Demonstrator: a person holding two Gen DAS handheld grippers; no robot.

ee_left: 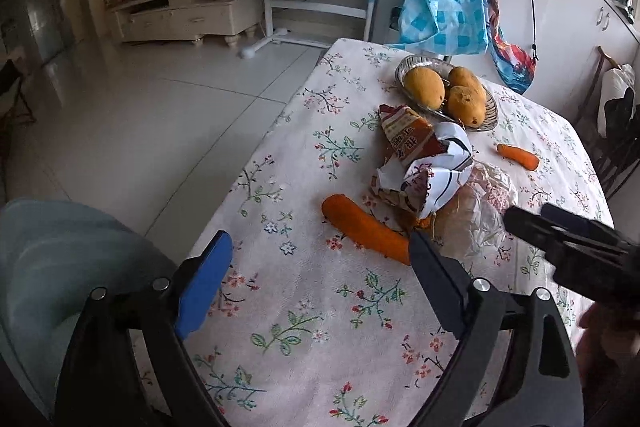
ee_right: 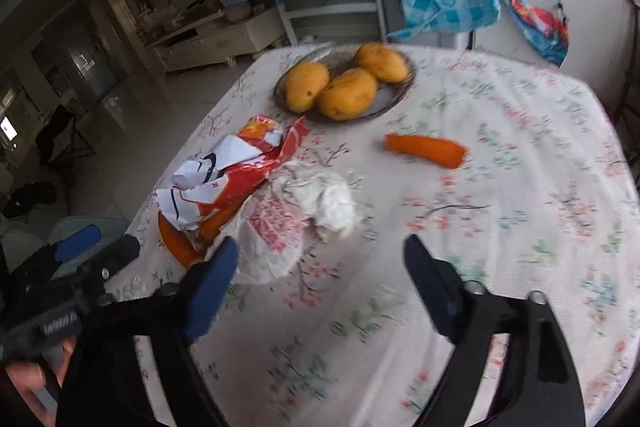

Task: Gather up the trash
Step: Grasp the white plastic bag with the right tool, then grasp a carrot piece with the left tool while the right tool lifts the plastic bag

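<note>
Nothing appears to have been collected yet: the crumpled snack wrapper (ee_left: 420, 163) and the clear plastic bag (ee_right: 296, 223) are seen lying together mid-table on the floral tablecloth (ee_left: 304, 307), partly over a carrot (ee_left: 366, 229). Both the left gripper (ee_left: 320, 267) and right gripper (ee_right: 320, 267) are held spread and empty. A bin is shown in neither view. The bag's printing is shown clearly only from the right wrist.
</note>
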